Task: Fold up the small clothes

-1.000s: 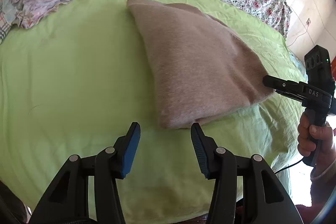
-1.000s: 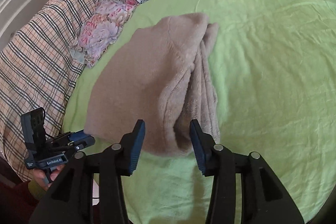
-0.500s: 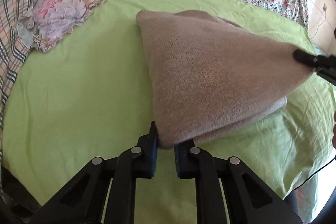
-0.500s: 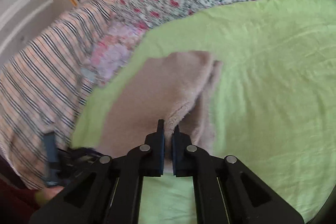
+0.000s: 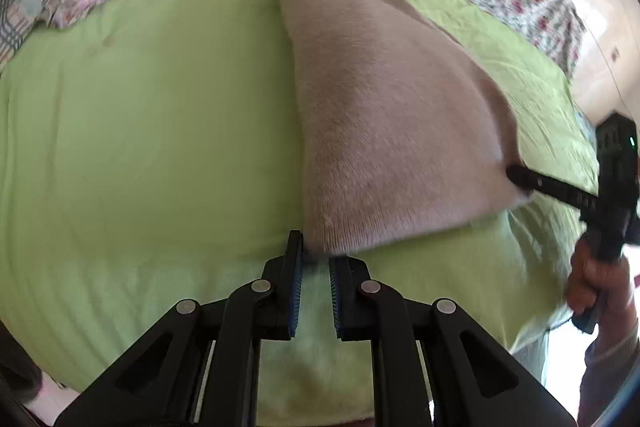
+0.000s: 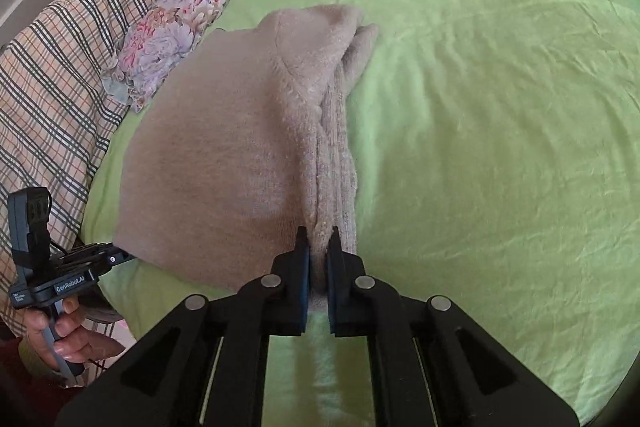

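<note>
You hold the beige knit garment (image 5: pixel 384 131) at its 2 near corners, on the green sheet (image 5: pixel 140 147) by the bed's near edge, ready to fold. The left gripper (image 5: pixel 314 259) pinches 1 corner, the right gripper (image 6: pixel 319 259) the other. Only the right wrist view shows the stacked layers and your left hand (image 6: pixel 68 335).

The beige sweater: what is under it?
The sweater lies on the green sheet; folded layers of its own show at its right edge. Anything else beneath is covered.

folded beige fuzzy garment (image 6: pixel 224 163) on green sheet (image 6: pixel 480 107)
</note>
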